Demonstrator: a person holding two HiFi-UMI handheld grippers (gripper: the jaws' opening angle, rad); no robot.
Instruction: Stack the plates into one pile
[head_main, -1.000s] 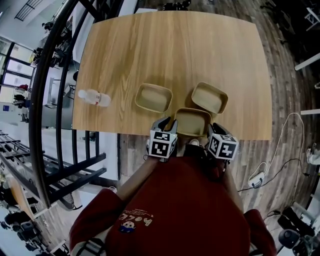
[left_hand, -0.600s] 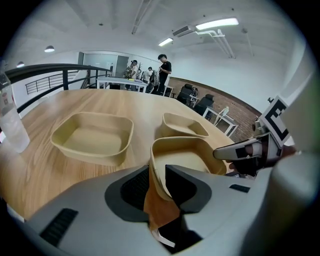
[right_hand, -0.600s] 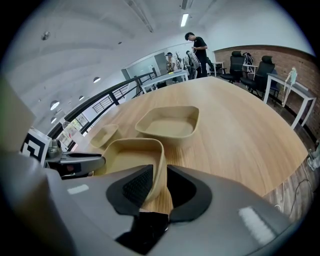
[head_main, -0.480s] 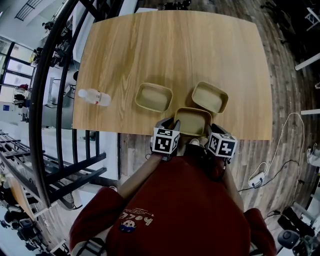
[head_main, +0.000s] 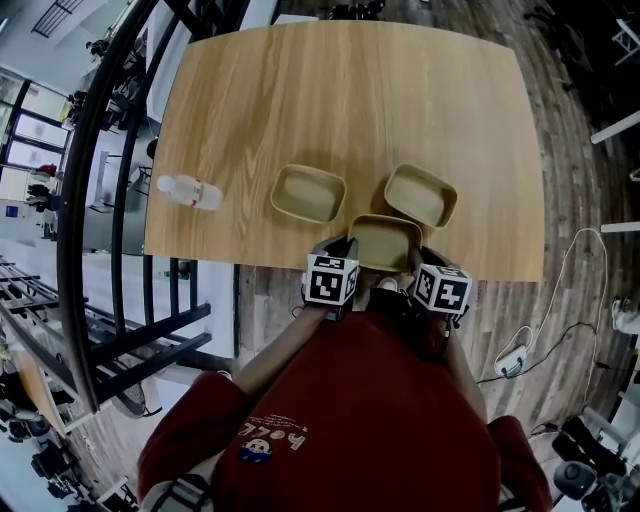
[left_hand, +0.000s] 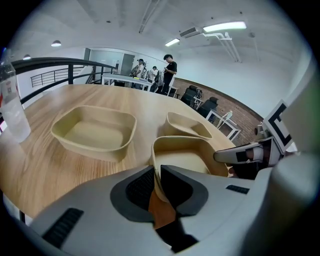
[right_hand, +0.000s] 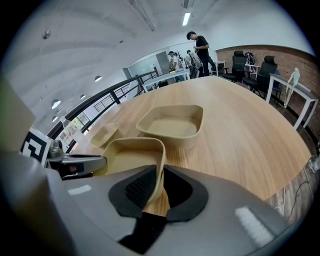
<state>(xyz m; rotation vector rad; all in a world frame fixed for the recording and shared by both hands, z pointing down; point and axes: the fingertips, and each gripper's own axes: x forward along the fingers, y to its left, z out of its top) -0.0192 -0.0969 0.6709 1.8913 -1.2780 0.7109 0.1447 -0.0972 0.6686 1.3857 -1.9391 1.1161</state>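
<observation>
Three beige deep plates sit on the wooden table (head_main: 340, 100). The near plate (head_main: 383, 243) lies at the front edge. Behind it stand a left plate (head_main: 308, 194) and a right plate (head_main: 420, 194). My left gripper (head_main: 338, 246) is shut on the near plate's left wall (left_hand: 159, 150), which runs between its pads (left_hand: 156, 181). My right gripper (head_main: 424, 256) has the near plate's right wall (right_hand: 159, 155) between its jaws (right_hand: 161, 182); they are closing and the pads pinch it. Each gripper view shows the other gripper's finger across the plate (left_hand: 240, 155).
A clear plastic bottle (head_main: 188, 193) lies near the table's left edge and shows at the far left of the left gripper view (left_hand: 10, 107). The table's front edge runs just under the near plate. People and desks are far behind the table.
My left gripper has edged a little to the right, closer in on the near plate's left wall. The three plates and the bottle have stayed where they were.
</observation>
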